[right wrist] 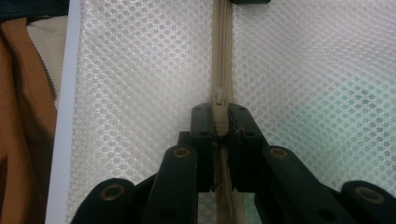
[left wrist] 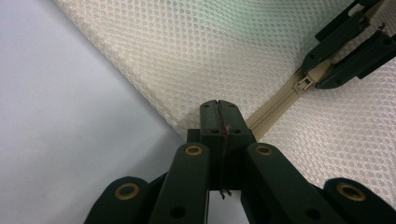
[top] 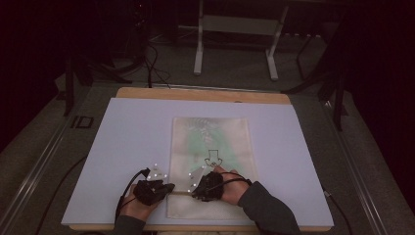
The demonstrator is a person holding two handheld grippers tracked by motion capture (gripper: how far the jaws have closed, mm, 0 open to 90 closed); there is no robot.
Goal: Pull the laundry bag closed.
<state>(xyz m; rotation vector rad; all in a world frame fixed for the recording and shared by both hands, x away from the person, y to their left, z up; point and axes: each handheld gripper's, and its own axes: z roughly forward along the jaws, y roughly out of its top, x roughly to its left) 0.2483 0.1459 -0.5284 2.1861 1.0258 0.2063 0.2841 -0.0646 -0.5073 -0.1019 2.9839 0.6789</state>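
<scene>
Both grippers black, brass-ringed screw holes on jaws; grey plates w/ white dots; black cables; dark sleeves.

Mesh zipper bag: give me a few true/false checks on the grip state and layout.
1. The right gripper is shut on the zipper pull. True.
2. The left gripper stands wide open. False: it is clamped at the edge of the mesh bag, by the zipper's end.
3. The bag hangs in the air. False: it lies flat on the white board.
4. The zipper tape is beige. True.
</scene>
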